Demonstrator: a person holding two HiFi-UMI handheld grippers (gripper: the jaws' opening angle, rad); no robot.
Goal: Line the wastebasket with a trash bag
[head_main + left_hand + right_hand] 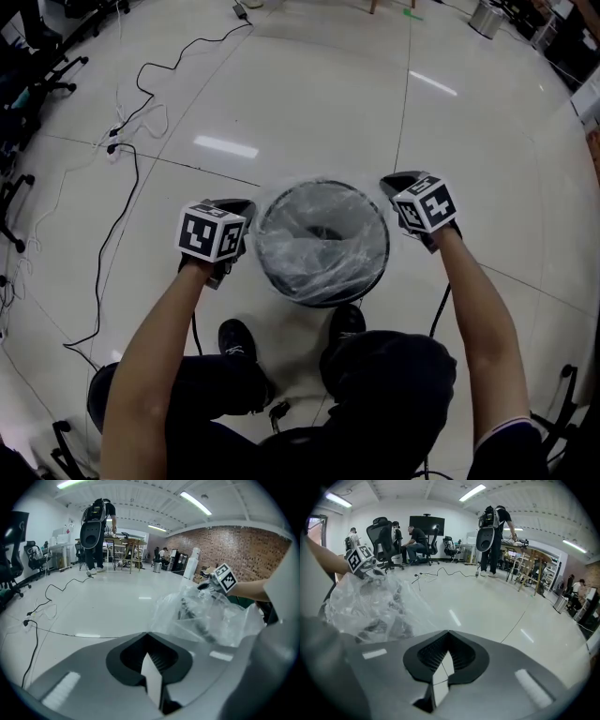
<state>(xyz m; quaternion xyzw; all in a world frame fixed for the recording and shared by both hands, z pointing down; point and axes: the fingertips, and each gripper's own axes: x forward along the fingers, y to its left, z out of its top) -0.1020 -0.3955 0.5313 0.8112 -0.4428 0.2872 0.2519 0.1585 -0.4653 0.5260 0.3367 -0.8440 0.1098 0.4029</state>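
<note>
wastebasket: dark, round, upright on the floor, centre of the head view, just ahead of the person's shoes.
trash bag: clear plastic, crumpled, inside the wastebasket; its edge lies over the rim all round and bulges a bit past it.
left gripper: at the wastebasket's left side, level with the rim, close against the bag's edge; can't tell if it touches.
left jaws: pressed together at the tips in the left gripper view, nothing between them; the bag sits off to the right beyond them.
right gripper: at the wastebasket's right side near the rim, marker cube facing up.
right jaws: tips together in the right gripper view, nothing pinched; the bag lies to the left past the jaws.
arms: both forearms bare, reaching down either side of the wastebasket.
cables: dark and white, trailing across the floor at the left, well apart from the wastebasket.
background: brick wall on the right of the left gripper view; office chairs and seated people far back in the right gripper view; a standing person with gear on the back.
</note>
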